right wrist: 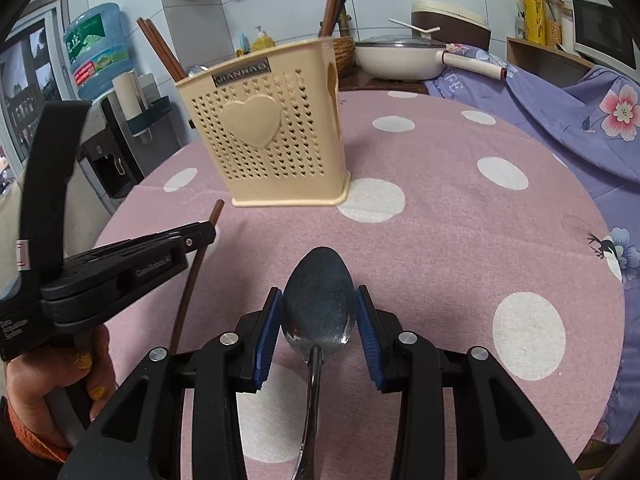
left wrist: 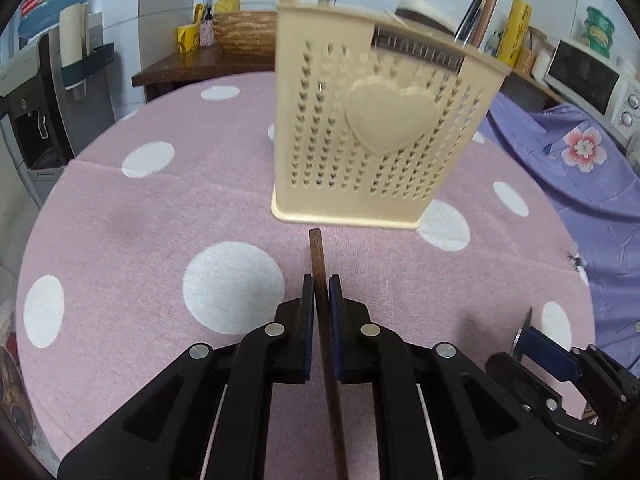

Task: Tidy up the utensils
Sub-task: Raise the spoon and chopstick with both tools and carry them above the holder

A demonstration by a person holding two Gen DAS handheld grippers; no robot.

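A cream utensil holder (left wrist: 352,128) stands upright mid-tabletop, directly ahead of both grippers. The left gripper (left wrist: 322,292), clamped on a wooden chopstick (left wrist: 318,264), points it lengthwise toward the holder; the right gripper (right wrist: 319,304) pinches a metal spoon (right wrist: 319,300) bowl-forward, about equally near.

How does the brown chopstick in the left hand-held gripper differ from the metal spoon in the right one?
The chopstick is thin, straight, dark wood; the spoon is shiny metal with a wide bowl. The left hand-held gripper clamps the chopstick with its jaws almost together; the right hand-held gripper holds the spoon's bowl with its jaws wider apart. Both point toward the beige holder.
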